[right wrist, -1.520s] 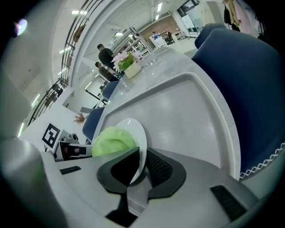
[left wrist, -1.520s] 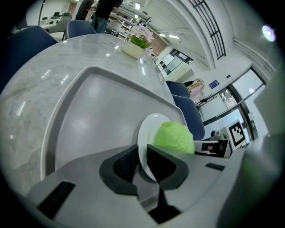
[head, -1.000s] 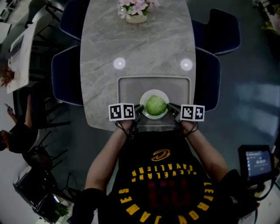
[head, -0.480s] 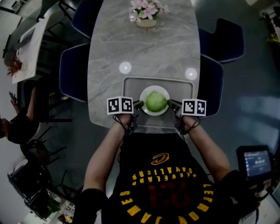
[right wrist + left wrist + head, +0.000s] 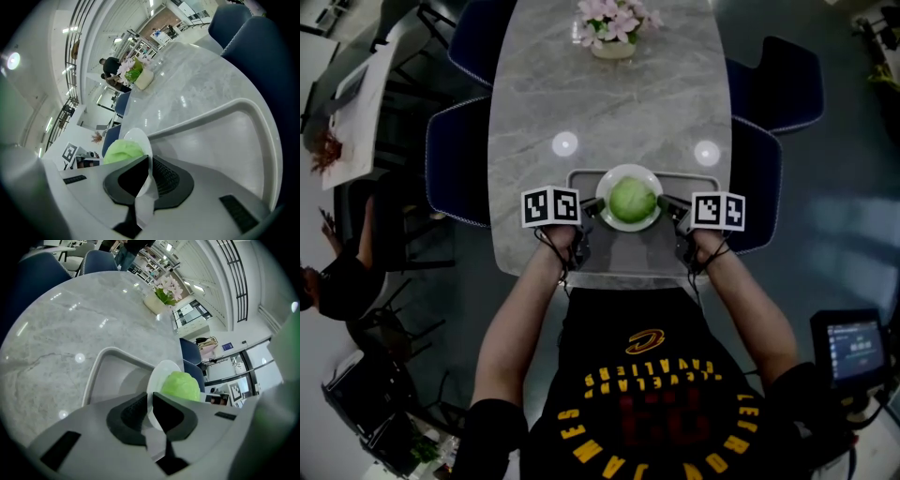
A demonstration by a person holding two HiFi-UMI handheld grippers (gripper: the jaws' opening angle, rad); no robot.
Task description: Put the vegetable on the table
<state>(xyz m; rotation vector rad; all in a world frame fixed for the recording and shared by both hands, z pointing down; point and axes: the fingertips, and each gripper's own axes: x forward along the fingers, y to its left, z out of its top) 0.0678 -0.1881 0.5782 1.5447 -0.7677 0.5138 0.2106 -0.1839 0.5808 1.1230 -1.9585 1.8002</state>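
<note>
A round green cabbage (image 5: 632,200) lies on a white plate (image 5: 607,216). The plate hangs over the far part of a grey tray (image 5: 628,255), which rests on the near end of the marble table (image 5: 609,103). My left gripper (image 5: 592,209) is shut on the plate's left rim and my right gripper (image 5: 667,204) on its right rim. In the left gripper view the plate's rim (image 5: 156,379) runs between the dark pads of the left gripper (image 5: 150,411), with the cabbage (image 5: 180,386) beyond. The right gripper view shows the right gripper (image 5: 149,176) pinching the plate (image 5: 138,138) beside the cabbage (image 5: 123,151).
A pot of pink flowers (image 5: 614,28) stands at the table's far end. Dark blue chairs (image 5: 455,159) line both sides of the table. Two bright light spots (image 5: 565,143) glint on the marble behind the tray. A small screen (image 5: 855,349) is at lower right.
Both grippers have carried the plate with the cabbage farther from the person, from the tray's near middle to over its far part, and it looks a little higher.
</note>
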